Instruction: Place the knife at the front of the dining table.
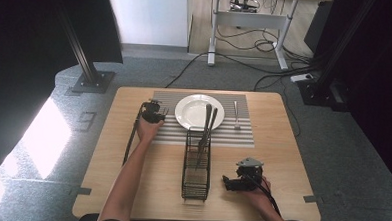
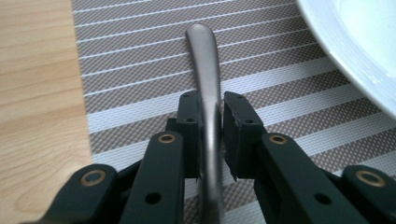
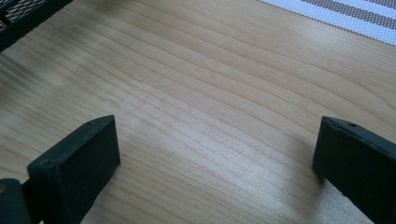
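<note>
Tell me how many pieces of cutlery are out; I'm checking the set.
4: one in the left gripper beside the plate, one on the placemat right of it, two in the wire basket. Others may be hidden.

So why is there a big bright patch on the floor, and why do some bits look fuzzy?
High view: light glares white on the floor left of the table. Left gripper view: the metal handle in the left claw is sharp far off but blurs near the camera. Right gripper view: soft shadows lie under the right claw.
</note>
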Demonstrator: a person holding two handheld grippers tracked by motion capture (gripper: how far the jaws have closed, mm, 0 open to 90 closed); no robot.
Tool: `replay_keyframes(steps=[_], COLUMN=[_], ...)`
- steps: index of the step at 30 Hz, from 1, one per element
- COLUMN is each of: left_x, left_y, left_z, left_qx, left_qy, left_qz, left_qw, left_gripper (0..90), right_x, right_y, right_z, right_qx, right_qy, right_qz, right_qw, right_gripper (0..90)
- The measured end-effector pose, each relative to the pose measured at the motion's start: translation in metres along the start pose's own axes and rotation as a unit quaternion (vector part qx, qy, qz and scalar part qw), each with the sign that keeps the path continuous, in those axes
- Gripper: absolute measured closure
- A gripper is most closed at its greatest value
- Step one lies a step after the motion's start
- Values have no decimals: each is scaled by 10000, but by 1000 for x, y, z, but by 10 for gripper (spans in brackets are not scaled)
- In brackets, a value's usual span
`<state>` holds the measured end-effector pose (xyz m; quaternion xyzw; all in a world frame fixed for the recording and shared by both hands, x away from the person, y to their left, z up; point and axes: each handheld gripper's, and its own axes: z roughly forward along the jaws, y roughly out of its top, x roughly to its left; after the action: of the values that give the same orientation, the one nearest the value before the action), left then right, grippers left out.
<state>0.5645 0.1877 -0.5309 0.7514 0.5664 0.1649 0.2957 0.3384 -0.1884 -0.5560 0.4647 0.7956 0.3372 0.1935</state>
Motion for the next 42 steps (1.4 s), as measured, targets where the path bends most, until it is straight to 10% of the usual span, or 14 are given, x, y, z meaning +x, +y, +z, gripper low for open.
replay_keyframes(steps=[18, 42], left_x=[-5, 10], left_y=[-16, 29], left_z=[-14, 22], left_qx=[107, 21], left_qy=[122, 192], left_qz=[382, -189], left_qw=[9991, 9996], left_gripper=[802, 800], right_x=[1, 0], right_y=[0, 0], right_z=[0, 0], right_qx=[-3, 9], right_qy=[0, 25], right_qz=[-13, -33], right_qw=[10000, 10000], right_gripper=[2, 0])
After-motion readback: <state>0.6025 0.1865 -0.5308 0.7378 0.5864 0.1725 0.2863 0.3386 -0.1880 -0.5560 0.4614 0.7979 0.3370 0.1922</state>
